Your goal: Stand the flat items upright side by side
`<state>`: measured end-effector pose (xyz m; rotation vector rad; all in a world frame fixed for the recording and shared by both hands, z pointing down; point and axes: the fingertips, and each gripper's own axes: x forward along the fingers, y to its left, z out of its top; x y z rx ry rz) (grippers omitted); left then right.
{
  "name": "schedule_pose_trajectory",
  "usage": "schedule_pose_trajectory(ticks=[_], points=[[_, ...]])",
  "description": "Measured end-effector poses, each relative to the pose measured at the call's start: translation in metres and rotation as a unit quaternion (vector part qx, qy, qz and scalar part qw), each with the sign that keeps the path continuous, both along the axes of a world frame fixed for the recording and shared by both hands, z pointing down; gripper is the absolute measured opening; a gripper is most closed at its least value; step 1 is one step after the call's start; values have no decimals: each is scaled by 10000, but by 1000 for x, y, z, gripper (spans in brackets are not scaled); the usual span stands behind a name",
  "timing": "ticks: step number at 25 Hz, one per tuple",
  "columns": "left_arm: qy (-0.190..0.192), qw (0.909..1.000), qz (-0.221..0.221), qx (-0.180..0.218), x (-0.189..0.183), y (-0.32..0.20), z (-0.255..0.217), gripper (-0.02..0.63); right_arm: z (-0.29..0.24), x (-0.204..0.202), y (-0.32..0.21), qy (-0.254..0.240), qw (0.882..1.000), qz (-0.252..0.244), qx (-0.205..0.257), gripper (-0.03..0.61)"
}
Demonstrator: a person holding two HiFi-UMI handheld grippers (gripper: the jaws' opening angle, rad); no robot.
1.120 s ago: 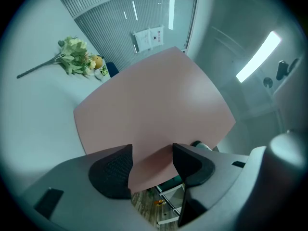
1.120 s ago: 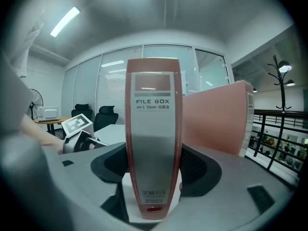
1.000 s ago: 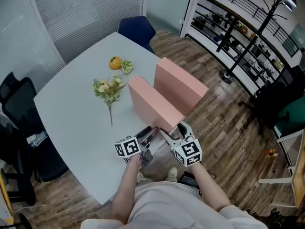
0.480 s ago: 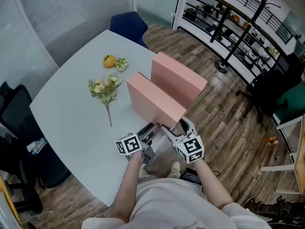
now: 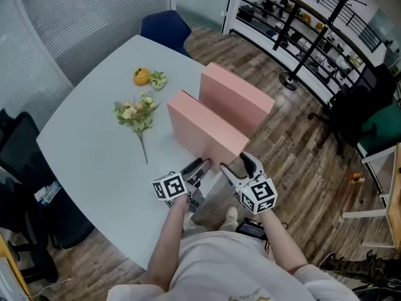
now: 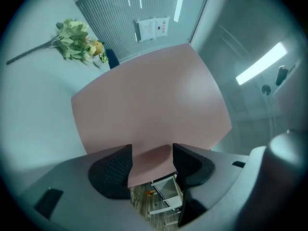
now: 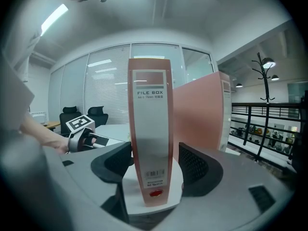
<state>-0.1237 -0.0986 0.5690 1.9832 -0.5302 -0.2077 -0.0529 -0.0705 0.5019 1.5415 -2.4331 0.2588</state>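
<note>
Pink file boxes, both upright on the counter point(image 5: 94, 143), so most of the job looks done.

Nearest me, the right gripper point(image 5: 240, 167) is open. Its jaws straddle the spine of the near box point(image 5: 203, 130) by the counter's edge. A sliver of gap shows on one side, so I read it as not clamped. The left gripper point(image 5: 198, 167) is also spread wide, with its tips low at that box's left face near the front corner. Nothing pinched there, as far as I can see.

Near box is tall and narrow with plain pink sides and stands straight. Its white spine label reads FILE BOX, with a barcode and a red dot low down.

Far box point(image 5: 235, 99) is the same type, just beyond to the right. It's parallel and upright, with a clear lane between the two: near, not touching.

Left to do, my guess: nudge the near box closer, square the ends, then back both grippers off.

Further out, a flower sprig point(image 5: 136, 113) and an orange point(image 5: 141, 76) lie well clear of the boxes. Blue chair point(image 5: 164, 27) past the far edge.
</note>
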Motion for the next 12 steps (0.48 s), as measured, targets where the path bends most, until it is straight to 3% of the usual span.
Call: schedule_pose_trajectory(ticks=[12], points=[[-19, 9995, 326, 26, 2, 13, -1, 253, 2, -2, 1, -1, 9998, 184, 19, 311]])
